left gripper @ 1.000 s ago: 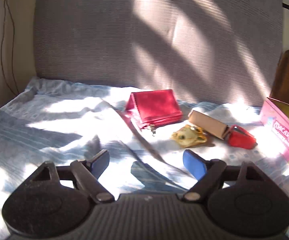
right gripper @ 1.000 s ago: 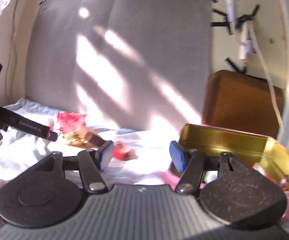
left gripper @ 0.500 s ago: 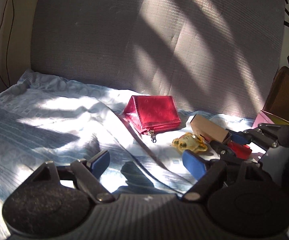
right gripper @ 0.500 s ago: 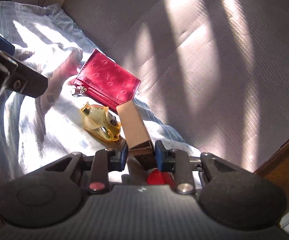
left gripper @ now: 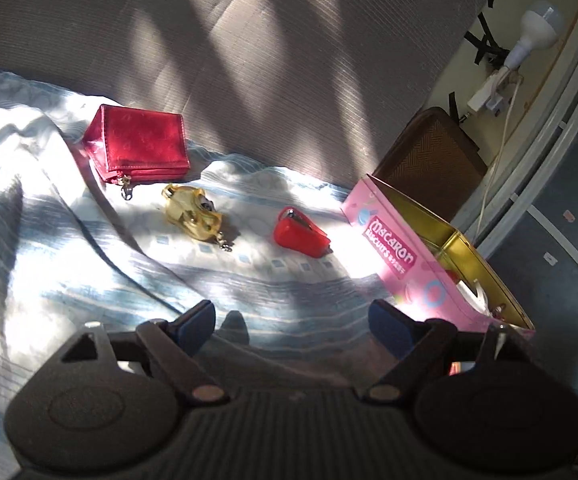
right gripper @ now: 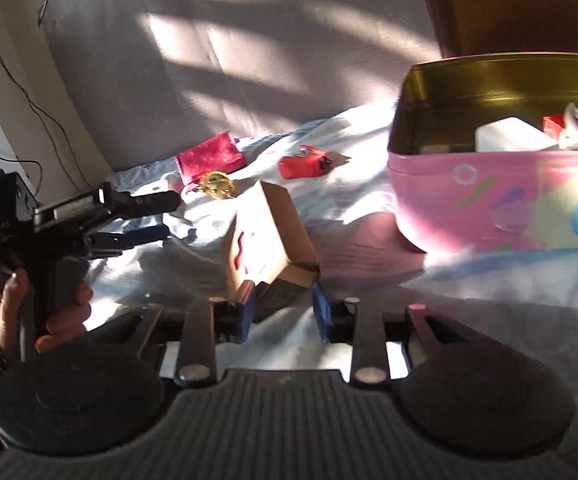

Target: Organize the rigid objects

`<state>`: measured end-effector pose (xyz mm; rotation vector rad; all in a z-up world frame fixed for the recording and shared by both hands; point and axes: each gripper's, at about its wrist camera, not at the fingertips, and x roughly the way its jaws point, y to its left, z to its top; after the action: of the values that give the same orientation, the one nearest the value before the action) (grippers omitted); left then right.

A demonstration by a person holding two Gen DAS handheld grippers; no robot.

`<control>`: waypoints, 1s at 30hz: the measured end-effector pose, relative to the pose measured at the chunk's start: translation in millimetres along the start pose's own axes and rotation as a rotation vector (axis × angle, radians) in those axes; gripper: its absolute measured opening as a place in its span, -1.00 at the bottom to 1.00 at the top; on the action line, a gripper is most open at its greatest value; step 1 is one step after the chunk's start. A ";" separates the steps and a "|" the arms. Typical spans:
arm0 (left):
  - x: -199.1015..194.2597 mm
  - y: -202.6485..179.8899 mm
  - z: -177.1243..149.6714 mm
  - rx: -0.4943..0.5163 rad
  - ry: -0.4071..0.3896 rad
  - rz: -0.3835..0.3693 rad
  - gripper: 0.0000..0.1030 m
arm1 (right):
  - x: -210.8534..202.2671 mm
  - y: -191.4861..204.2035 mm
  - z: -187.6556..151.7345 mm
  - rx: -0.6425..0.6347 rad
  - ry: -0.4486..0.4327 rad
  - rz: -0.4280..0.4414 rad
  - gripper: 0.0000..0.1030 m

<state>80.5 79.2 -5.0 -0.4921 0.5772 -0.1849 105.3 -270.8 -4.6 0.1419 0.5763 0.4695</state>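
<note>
the right gripper (right gripper: 283,306) clasps a tan cardboard box (right gripper: 269,236) above the bedsheet (right gripper: 349,200) beside the pink macaron tin (right gripper: 489,204), its jaws just widening, while the left gripper (left gripper: 291,320) hangs spread and empty.

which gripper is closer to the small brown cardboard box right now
Right. The right gripper has the brown cardboard box between its fingers, its near end at their tips. The left gripper hangs off to the side, open and empty, apart from the box.
</note>
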 end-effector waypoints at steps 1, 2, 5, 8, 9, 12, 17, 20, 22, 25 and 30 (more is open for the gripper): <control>2.7 -9.5 -3.9 0.020 0.012 -0.013 0.67 | -7.1 -2.9 -5.6 -0.014 -0.014 -0.034 -0.11; 5.4 -19.9 -8.1 0.045 0.023 -0.021 0.67 | -14.0 -6.3 -12.2 -0.020 -0.028 -0.060 -0.09; 13.7 -48.1 -24.6 0.096 0.062 -0.044 0.67 | -23.6 -5.7 -21.4 -0.035 -0.043 -0.083 -0.09; 19.9 -65.9 -36.9 0.110 0.088 -0.044 0.67 | -20.7 2.1 -20.4 -0.082 -0.056 -0.089 -0.09; 20.6 -69.3 -39.7 0.111 0.089 -0.033 0.67 | -21.8 4.6 -22.7 -0.096 -0.062 -0.086 -0.08; 23.6 -79.8 -48.5 0.151 0.074 0.080 0.70 | -22.2 10.3 -24.2 -0.158 -0.082 -0.093 0.02; 26.7 -92.9 -63.3 0.256 0.033 0.299 0.78 | -21.9 4.4 -30.6 -0.185 -0.096 -0.123 0.05; 25.9 -96.8 -66.1 0.271 0.020 0.369 0.79 | -25.4 -2.5 -30.6 -0.136 -0.117 -0.111 0.05; 23.9 -96.0 -66.4 0.266 0.007 0.392 0.79 | -24.9 -5.0 -29.6 -0.098 -0.107 -0.108 0.05; 22.6 -94.4 -65.3 0.249 -0.001 0.407 0.79 | -25.2 -9.5 -28.8 -0.050 -0.106 -0.113 0.05; 20.0 -94.1 -65.7 0.257 -0.021 0.403 0.79 | -30.3 -17.8 -31.4 0.038 -0.123 -0.127 0.05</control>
<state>56.9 -34.4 -15.7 -0.1222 0.6107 0.1294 72.5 -300.7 -20.4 0.1685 0.4704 0.3238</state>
